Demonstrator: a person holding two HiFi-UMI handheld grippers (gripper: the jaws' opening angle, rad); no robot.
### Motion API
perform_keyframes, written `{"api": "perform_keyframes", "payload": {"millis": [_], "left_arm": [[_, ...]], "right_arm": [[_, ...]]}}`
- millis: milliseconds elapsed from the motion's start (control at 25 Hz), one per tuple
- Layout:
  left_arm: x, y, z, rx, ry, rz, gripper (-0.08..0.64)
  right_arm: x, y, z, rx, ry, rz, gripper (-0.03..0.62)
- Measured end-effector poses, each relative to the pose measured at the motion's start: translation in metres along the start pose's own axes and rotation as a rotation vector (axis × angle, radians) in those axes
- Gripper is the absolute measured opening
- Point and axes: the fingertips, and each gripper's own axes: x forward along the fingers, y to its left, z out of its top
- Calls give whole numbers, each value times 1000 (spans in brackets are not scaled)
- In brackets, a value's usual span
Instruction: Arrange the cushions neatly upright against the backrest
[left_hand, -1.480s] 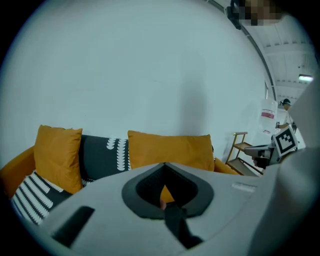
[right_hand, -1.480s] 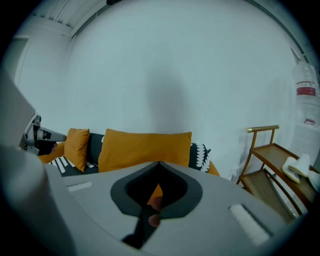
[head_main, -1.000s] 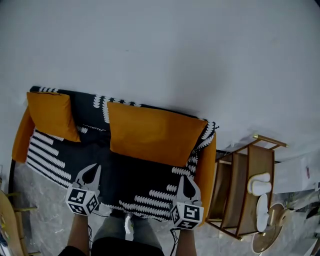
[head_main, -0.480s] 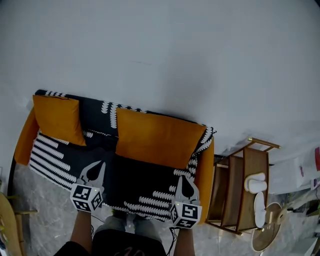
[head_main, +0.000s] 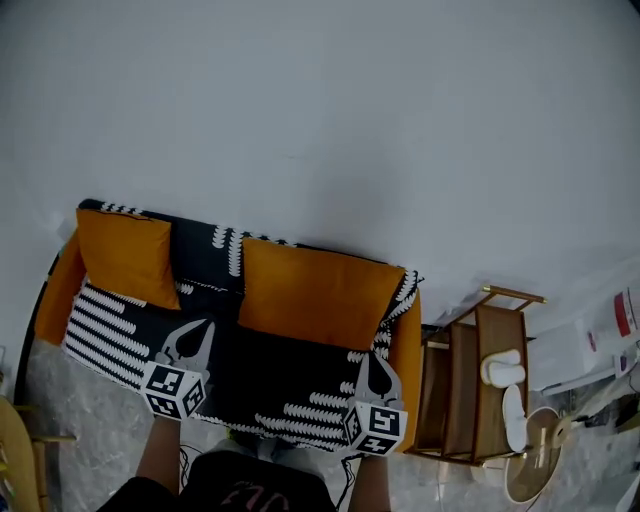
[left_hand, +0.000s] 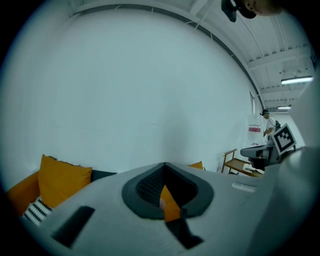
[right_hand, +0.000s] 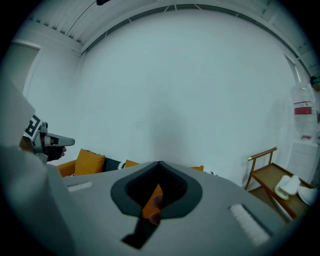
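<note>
Two orange cushions stand upright against the sofa's backrest: a small one (head_main: 125, 257) at the left and a wide one (head_main: 315, 292) at the right. The sofa (head_main: 260, 372) has orange arms and a black throw with white patterns. My left gripper (head_main: 195, 337) hovers over the seat's front left, shut and empty. My right gripper (head_main: 377, 372) hovers over the seat's front right, also shut and empty. Neither touches a cushion. In the left gripper view the small cushion (left_hand: 61, 181) shows beyond the shut jaws. In the right gripper view both cushions (right_hand: 89, 162) sit low against the wall.
A wooden side rack (head_main: 478, 380) with white items (head_main: 503, 366) stands right of the sofa. A pale wall (head_main: 320, 130) rises behind the backrest. A round wooden object (head_main: 14, 460) sits at the far left edge. Marble floor (head_main: 85, 440) lies in front.
Both grippers have risen and drawn back from the sofa, which now sits lower and smaller in the head view. The cushions have not moved.
</note>
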Motion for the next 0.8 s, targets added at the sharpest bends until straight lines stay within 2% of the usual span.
{"api": "perform_keyframes", "payload": {"millis": [160, 520, 800], "left_arm": [[-10, 1, 14, 4, -16, -3, 2], [-21, 8, 46, -1, -56, 2, 3], [-20, 14, 85, 55, -89, 9, 3]], "right_arm": [[-7, 4, 17, 27, -19, 14, 12], [-10, 12, 50, -39, -47, 24, 12], [-3, 14, 82, -44, -93, 30, 12]]}}
